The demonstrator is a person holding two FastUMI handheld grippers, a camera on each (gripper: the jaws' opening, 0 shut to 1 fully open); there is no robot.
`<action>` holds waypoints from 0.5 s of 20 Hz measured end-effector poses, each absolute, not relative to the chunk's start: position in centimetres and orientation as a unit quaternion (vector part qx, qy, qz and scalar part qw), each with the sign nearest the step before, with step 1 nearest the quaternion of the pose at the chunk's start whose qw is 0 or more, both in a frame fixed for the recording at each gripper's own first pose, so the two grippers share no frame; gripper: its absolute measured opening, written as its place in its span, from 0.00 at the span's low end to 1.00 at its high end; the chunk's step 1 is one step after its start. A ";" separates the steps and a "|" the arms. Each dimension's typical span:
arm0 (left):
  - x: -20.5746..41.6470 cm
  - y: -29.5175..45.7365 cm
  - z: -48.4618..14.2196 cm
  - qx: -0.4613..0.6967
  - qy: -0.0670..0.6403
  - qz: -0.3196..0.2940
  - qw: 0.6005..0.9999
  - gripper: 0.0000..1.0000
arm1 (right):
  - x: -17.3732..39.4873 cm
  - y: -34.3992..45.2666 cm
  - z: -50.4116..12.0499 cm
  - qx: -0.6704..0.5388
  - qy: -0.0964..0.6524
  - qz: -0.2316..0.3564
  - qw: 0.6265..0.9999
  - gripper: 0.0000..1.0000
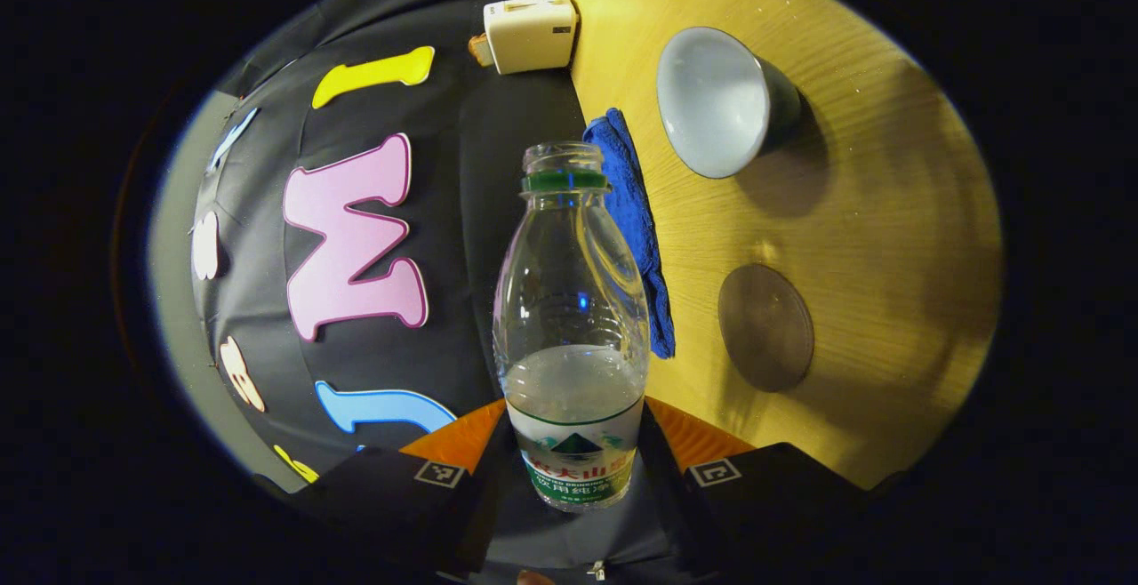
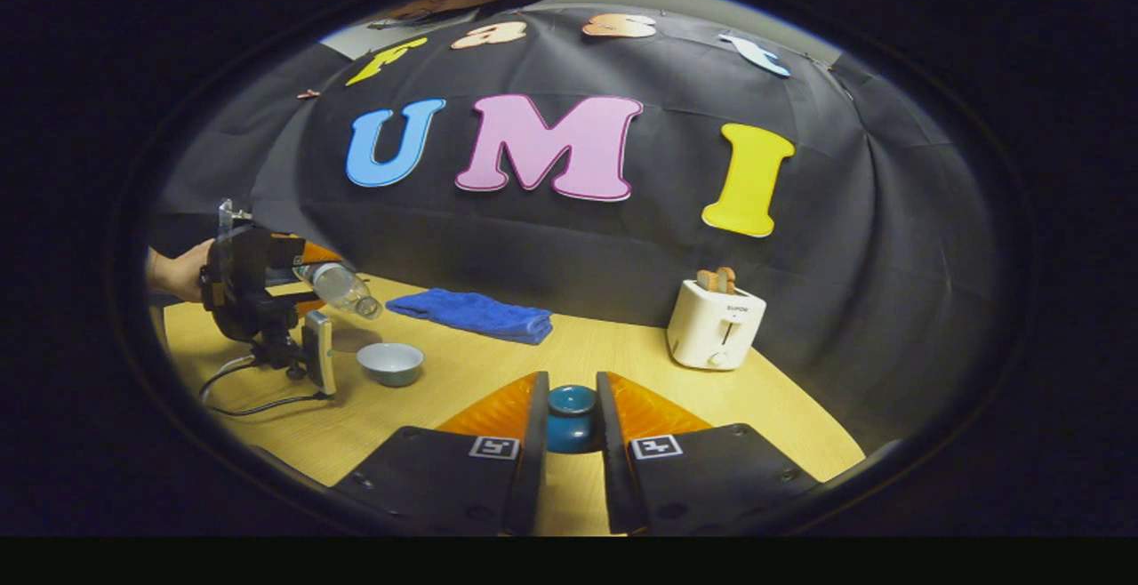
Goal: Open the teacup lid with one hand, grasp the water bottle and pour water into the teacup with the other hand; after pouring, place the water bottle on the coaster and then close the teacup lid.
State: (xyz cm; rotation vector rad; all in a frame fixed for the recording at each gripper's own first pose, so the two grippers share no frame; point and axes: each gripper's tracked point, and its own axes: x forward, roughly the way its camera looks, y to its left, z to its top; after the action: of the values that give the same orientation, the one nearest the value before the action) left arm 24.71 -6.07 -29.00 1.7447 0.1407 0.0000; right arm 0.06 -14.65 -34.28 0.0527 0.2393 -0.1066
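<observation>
Here, left hand-held gripper (image 1: 576, 469) clamping tilted water bottle (image 1: 573, 336), right hand-held gripper (image 2: 571, 425) clamping lid (image 2: 571, 407)

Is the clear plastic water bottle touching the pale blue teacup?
Apart. Right gripper view shows the clear plastic water bottle tilted above the pale blue teacup, a gap between them.

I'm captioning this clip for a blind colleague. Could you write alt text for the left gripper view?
The left gripper is shut on an uncapped water bottle holding some water, tipped above a wooden table. On the table sit an open, empty pale teacup, a round dark coaster and a folded blue towel; a white toaster stands farther back.
</observation>
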 end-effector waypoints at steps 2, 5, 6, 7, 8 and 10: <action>24.8 -5.9 -29.0 0.770 0.060 0.000 0.635 0.76 | -0.1 -14.7 -34.1 0.026 0.118 -0.055 0.991 0.31; 24.9 -5.8 -29.1 0.777 0.057 0.001 0.627 0.76 | -0.2 -14.8 -34.0 0.022 0.117 -0.055 0.991 0.31; 24.9 -5.8 -29.1 0.778 0.057 0.000 0.626 0.76 | -0.3 -14.8 -34.0 0.021 0.117 -0.055 0.991 0.36; 24.8 -5.7 -29.0 0.779 0.055 0.001 0.625 0.76 | -0.3 -14.8 -34.0 0.022 0.116 -0.055 0.991 0.36; 24.8 -5.8 -29.0 0.780 0.053 0.002 0.624 0.76 | -0.3 -14.7 -34.0 0.023 0.116 -0.055 0.991 0.36; 25.0 -5.8 -29.0 0.782 0.049 0.002 0.622 0.76 | -0.3 -14.6 -34.1 0.024 0.117 -0.055 0.991 0.36</action>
State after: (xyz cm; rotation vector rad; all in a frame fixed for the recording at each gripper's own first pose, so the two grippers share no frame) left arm 24.96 -5.80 -28.96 1.7956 0.1128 0.0047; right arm -0.27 -14.59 -34.07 0.0481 0.2343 -0.1111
